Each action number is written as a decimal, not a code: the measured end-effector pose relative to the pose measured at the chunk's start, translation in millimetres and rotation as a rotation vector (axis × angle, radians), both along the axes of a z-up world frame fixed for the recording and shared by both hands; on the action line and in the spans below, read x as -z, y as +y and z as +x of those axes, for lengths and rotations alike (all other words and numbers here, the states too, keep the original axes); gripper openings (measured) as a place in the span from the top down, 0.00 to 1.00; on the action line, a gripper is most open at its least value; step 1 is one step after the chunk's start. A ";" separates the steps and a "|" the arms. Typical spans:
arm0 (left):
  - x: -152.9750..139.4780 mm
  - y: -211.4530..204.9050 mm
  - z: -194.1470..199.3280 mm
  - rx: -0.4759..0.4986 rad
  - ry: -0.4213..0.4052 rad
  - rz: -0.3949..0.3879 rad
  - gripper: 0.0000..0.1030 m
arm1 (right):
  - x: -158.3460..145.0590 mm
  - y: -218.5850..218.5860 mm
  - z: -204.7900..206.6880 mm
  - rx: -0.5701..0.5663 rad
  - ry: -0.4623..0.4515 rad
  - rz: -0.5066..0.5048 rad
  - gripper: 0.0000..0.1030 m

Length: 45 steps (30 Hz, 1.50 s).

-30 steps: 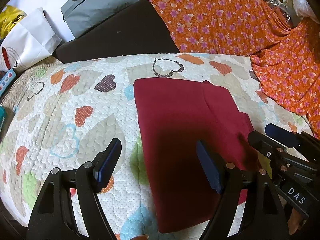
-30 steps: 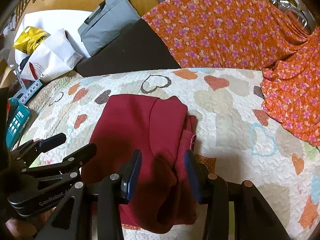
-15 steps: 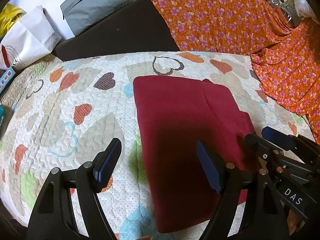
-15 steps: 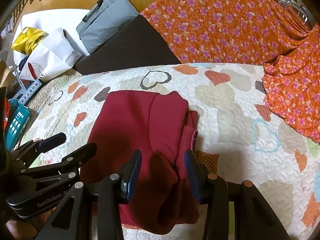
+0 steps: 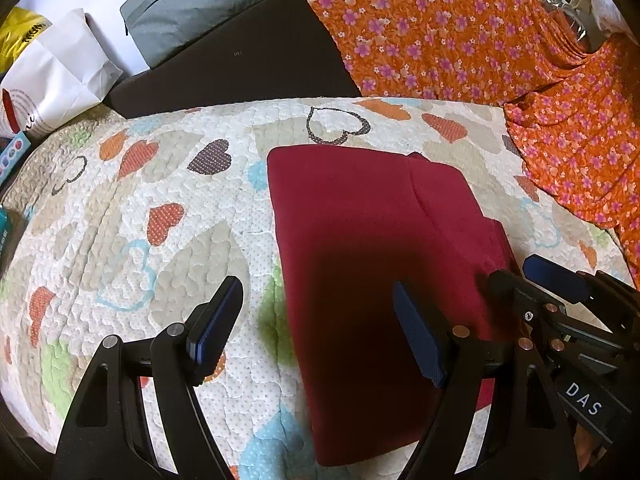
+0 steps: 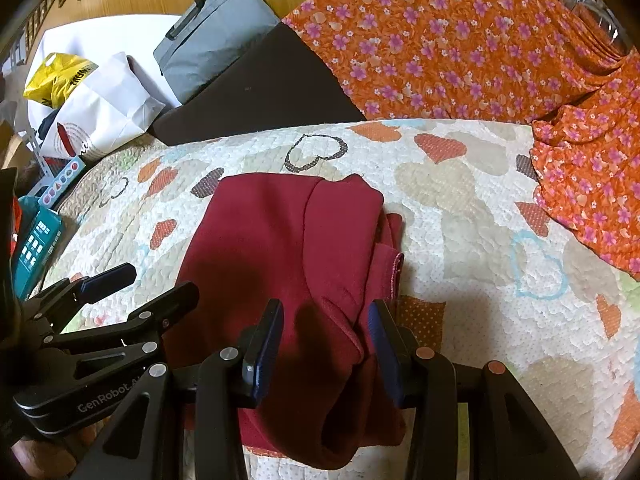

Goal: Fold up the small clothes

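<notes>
On the heart-patterned quilt the left gripper hovers with its jaws wide and nothing between them; one finger hangs over bare quilt, the other over the dark red garment. The garment lies partly folded, filling the middle of the left wrist view out to four o'clock, with one flap already laid over along its right side. The right gripper stands at a narrower gap, straddling a raised fold at the garment's near right edge; its pads look just clear of the cloth, so I judge it not yet gripping.

If it closes there, it may catch only the top layer, or several at once, dragging the folded flap open. A lopsided lift by the two tools could also skew the fold.

The garment's near hem is hidden behind the fingers. What kind of garment it is I cannot tell. An orange floral cloth at one o'clock is cut off by the frame.
</notes>
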State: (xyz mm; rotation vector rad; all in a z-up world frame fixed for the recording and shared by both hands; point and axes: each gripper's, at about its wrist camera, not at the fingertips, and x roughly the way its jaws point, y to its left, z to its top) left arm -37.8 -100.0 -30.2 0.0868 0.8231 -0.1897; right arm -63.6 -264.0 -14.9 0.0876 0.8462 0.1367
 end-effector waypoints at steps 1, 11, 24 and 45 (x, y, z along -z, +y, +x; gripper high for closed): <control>0.0 -0.1 0.0 0.000 -0.001 0.002 0.24 | -0.7 0.2 -0.2 0.002 0.002 -0.001 0.59; 0.9 0.1 1.2 -0.004 0.010 0.001 0.24 | 3.1 1.8 0.3 -0.005 0.008 0.009 0.59; 0.5 -2.2 0.8 0.002 0.002 0.013 0.24 | 4.3 0.5 -0.1 -0.001 0.009 0.010 0.59; 0.4 -5.2 0.8 0.016 -0.001 0.016 0.24 | 10.4 -4.2 2.0 -0.005 0.027 0.016 0.59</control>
